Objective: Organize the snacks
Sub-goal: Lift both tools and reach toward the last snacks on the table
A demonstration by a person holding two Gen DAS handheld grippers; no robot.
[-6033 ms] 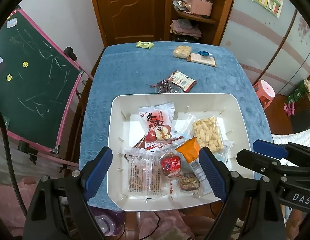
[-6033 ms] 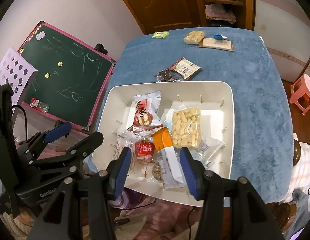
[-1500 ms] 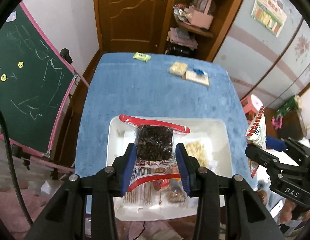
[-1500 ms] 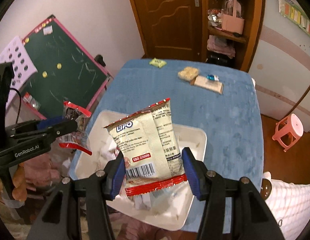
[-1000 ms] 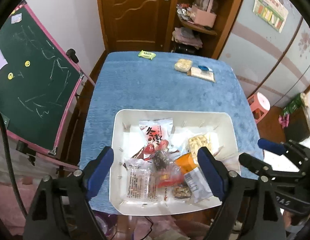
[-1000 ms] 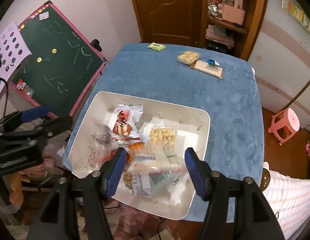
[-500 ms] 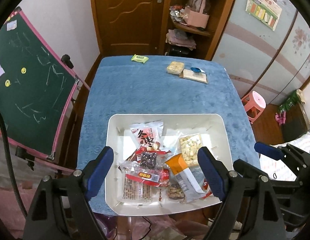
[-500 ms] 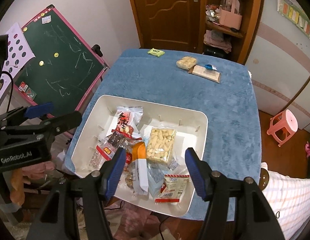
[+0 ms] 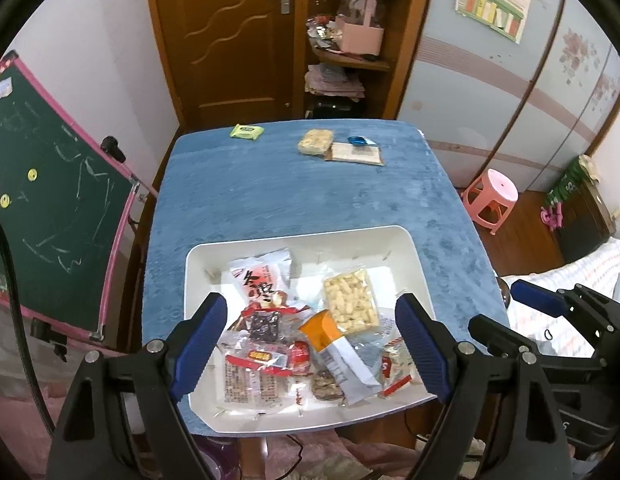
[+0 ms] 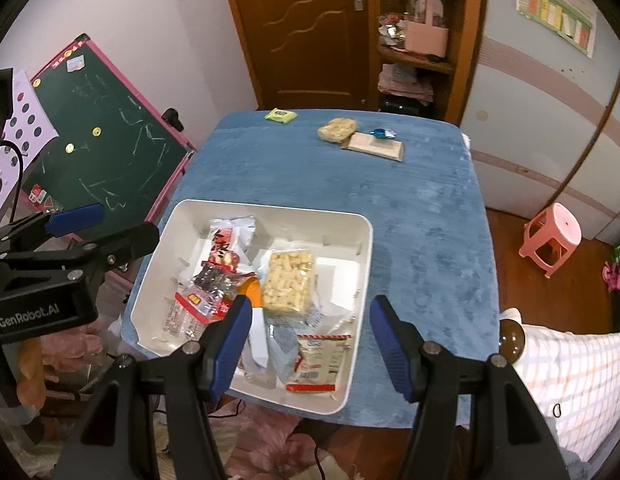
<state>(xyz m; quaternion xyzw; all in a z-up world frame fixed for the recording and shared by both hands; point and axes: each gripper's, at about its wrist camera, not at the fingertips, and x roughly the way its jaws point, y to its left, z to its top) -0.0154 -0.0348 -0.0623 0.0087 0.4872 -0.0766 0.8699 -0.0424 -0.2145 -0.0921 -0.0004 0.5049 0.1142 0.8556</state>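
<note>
A white tray (image 9: 198, 264) (image 10: 365, 248) sits at the near edge of a blue-covered table and holds several snack packets, among them a bag of puffed sticks (image 9: 350, 304) (image 10: 288, 282), a red-and-white bag (image 9: 262, 286), a dark fruit packet (image 9: 265, 326) and a Lipo packet (image 10: 321, 356). My left gripper (image 9: 311, 354) is open and empty, raised above the tray's near half. My right gripper (image 10: 311, 348) is open and empty above the tray's near right corner. Far on the table lie a green packet (image 9: 246, 132), a puffed cake (image 9: 315, 142), a flat brown packet (image 9: 355, 154) and a blue candy (image 9: 357, 141).
A green chalkboard with a pink frame (image 9: 50, 208) stands left of the table. A pink stool (image 9: 491, 196) stands to the right. A wooden door (image 9: 226, 40) and shelves (image 9: 349, 40) are behind the table. A checked bedcover (image 10: 569, 380) lies at the near right.
Both grippers let go of their packets, the dark fruit packet and the Lipo packet, which now lie in the tray. Both grippers stand open and have risen and pulled back a little.
</note>
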